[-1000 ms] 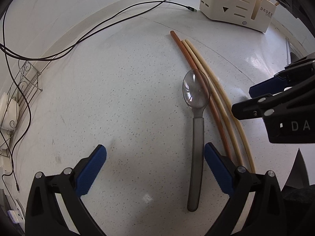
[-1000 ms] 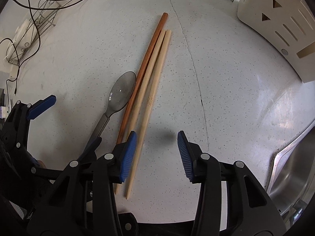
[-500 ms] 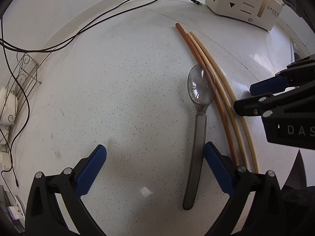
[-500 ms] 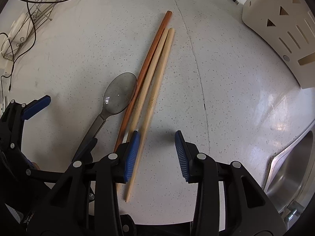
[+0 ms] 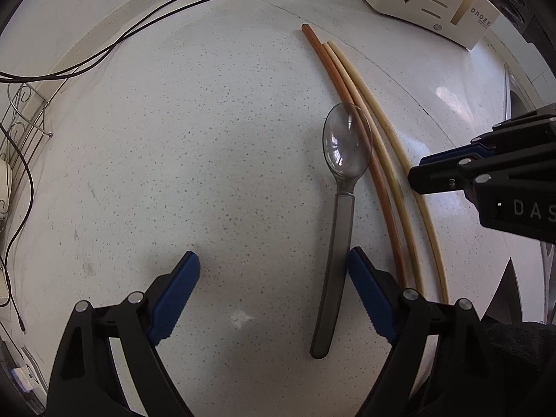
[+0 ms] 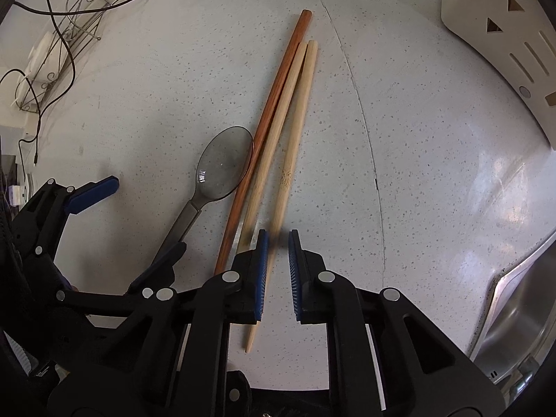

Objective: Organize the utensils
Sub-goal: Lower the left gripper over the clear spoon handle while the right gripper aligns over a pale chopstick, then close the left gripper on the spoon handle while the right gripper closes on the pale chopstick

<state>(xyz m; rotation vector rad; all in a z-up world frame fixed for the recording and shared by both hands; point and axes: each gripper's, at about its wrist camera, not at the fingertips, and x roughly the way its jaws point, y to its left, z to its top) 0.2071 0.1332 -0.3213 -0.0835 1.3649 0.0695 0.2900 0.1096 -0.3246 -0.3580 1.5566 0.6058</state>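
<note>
- Lying flat on the speckled white countertop [image 5: 208, 156], a translucent grey spoon [image 5: 342, 229] has its bowl pointing away from both cameras and its handle pointing toward them.
- Just beside the spoon lies a reddish-brown chopstick [image 5: 386, 208]; the edge of the spoon's bowl overlaps it.
- Two pale bamboo chopsticks run alongside the brown one: the inner pale chopstick [image 6: 276, 132] touches it, and the outer pale chopstick [image 6: 296, 132] lies on the far side from the spoon.
- The right gripper [image 6: 278, 234] points down at the counter with its jaws closing. The outer pale chopstick passes between its blue pads, which stand narrow. A sliver of gap shows on each side, so the pads do not appear to be pressing on it yet; that stretch of the chopstick is blurred.
- The left gripper [image 5: 272, 255] is spread wide and closing. The spoon's handle lies between its pads, right next to the pad nearer the chopsticks, and nothing is clamped.
- A cream slotted utensil holder [image 5: 424, 3] stands at the far end of the counter, well apart from the utensils.
- A black cable [image 5: 173, 0] trails along the back edge, a wire rack [image 5: 21, 132] sits at the far side, and a steel sink [image 6: 521, 312] borders the counter beyond the right gripper.
</note>
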